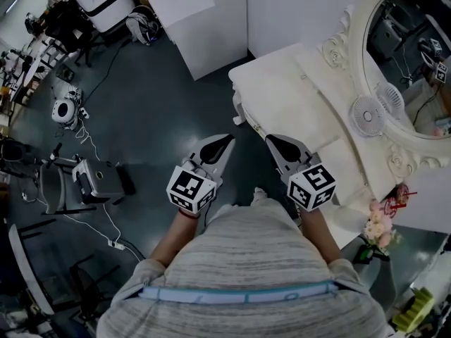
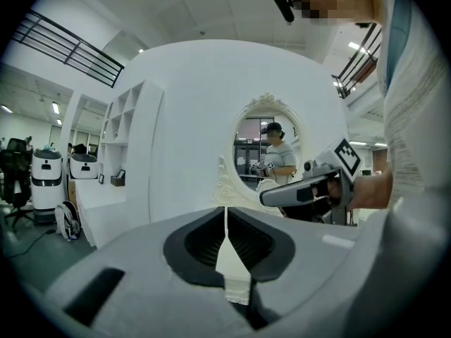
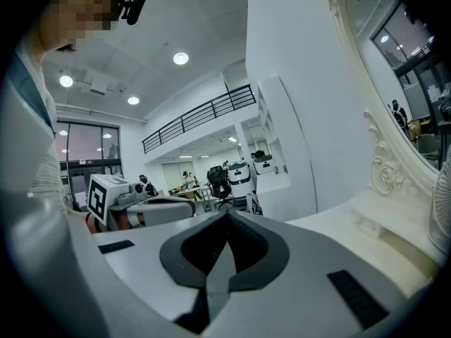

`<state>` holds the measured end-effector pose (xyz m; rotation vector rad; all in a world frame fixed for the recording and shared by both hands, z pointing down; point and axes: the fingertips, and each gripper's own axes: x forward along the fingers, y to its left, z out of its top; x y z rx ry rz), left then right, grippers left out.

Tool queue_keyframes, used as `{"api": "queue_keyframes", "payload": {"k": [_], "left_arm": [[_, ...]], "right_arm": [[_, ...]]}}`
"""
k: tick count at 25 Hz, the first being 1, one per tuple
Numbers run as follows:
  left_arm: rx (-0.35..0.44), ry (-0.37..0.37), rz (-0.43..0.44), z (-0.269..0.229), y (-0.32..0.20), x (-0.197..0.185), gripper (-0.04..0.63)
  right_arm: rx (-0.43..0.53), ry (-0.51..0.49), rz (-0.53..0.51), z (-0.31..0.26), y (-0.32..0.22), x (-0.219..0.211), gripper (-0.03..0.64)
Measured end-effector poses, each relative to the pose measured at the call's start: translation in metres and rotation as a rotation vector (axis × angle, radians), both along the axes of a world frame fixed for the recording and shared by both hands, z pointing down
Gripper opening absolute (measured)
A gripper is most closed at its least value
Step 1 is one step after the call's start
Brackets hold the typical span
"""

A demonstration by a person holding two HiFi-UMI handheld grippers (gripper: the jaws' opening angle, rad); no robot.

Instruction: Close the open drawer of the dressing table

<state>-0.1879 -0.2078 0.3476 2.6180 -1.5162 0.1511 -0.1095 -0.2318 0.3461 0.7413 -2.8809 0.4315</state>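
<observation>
My head view: dim, even light; the dark floor (image 1: 155, 118) is underexposed, and the white dressing table (image 1: 289, 97) stands out bright. My two gripper views: strong fisheye bending and black corners; round ceiling lamps (image 3: 181, 58) shine overhead; the nearest foreground looks slightly soft, perhaps out of focus.

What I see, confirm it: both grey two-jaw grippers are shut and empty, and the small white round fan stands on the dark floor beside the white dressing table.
Wrong on the fan: the head view shows the small white round fan on top of the white dressing table, not on the floor. The left gripper and right gripper are shut and empty, as stated.
</observation>
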Motion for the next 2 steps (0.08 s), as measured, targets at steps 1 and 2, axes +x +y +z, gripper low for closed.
{"api": "queue_keyframes", "payload": {"k": [1,2], "left_arm": [[0.0,0.0,0.001,0.0002,-0.001,0.0009,0.023],[-0.001,0.0,0.001,0.0005,-0.0021,0.0018,0.023]], "right_arm": [[-0.001,0.0,0.0,0.0004,-0.0009,0.0007,0.009],[-0.002,-0.001,0.0,0.0008,-0.0017,0.0015,0.009]]}}
